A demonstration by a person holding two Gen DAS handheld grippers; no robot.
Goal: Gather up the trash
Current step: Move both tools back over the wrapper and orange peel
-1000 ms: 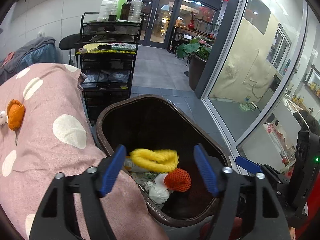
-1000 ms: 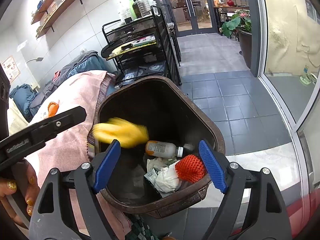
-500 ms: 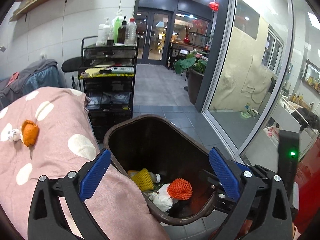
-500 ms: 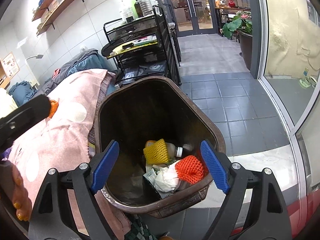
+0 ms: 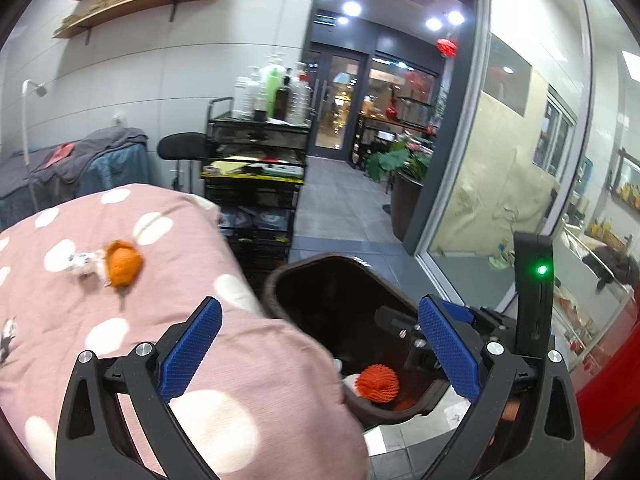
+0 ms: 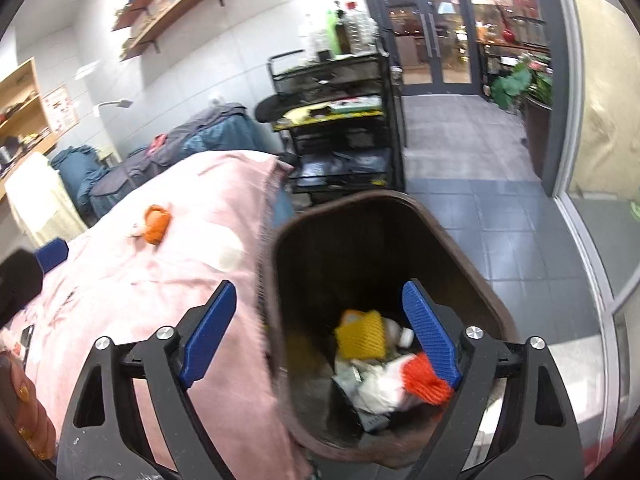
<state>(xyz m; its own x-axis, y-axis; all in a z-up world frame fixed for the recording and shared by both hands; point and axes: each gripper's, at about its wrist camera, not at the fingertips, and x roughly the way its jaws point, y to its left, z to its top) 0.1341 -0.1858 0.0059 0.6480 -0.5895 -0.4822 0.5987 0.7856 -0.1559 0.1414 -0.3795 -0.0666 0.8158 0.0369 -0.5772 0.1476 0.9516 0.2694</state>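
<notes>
Foam net, orange, on pink bed cover beyond left gripper; probably light, squashy; pinch mid-body. Left jaws wide apart, empty; right gripper jaws opening, empty.

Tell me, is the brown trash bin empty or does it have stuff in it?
Not empty. The brown trash bin holds a yellow foam net, an orange foam net, a small bottle and crumpled wrappers at its bottom.

blanket: pink, white dots | bin: dark brown | foam nets: yellow, orange
</notes>
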